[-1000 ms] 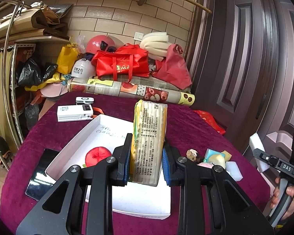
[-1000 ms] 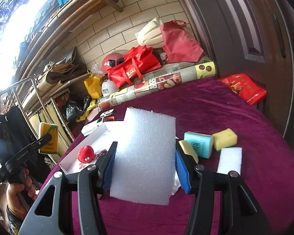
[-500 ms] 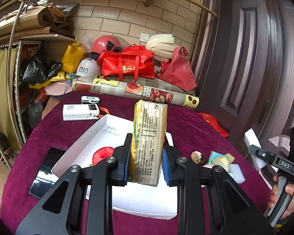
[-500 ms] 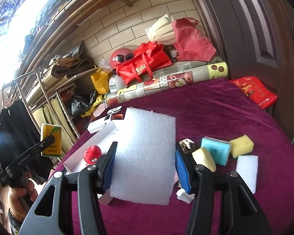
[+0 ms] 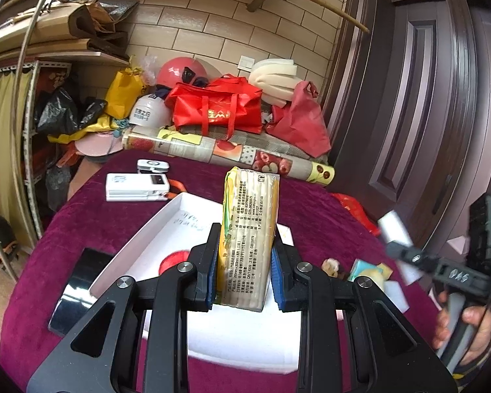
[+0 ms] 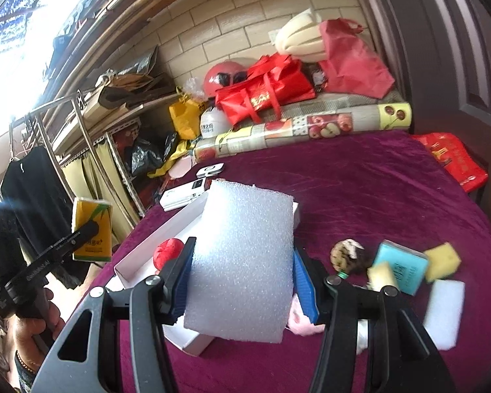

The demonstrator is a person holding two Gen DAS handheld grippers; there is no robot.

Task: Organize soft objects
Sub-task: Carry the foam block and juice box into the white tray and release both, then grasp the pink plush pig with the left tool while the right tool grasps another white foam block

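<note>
Two grippers: both were clamped on soft goods above the table.
Left gripper (image 5: 243,275): squeezed an upright tissue pack (image 5: 248,239), held over the white box (image 5: 167,229).
Right gripper (image 6: 242,281): gripped a white foam sheet (image 6: 242,262), held upright over the box's near end.
White box: held a red ball (image 6: 167,252).
Purple tablecloth (image 6: 376,196): carried a teal sponge (image 6: 401,270), yellow sponge (image 6: 442,261) and white foam block (image 6: 445,314).

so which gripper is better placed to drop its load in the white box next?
Left, probably. The left gripper holds the tissue pack directly above the white box. The right gripper, shut on the foam sheet, sits nearer the box's corner.
</note>
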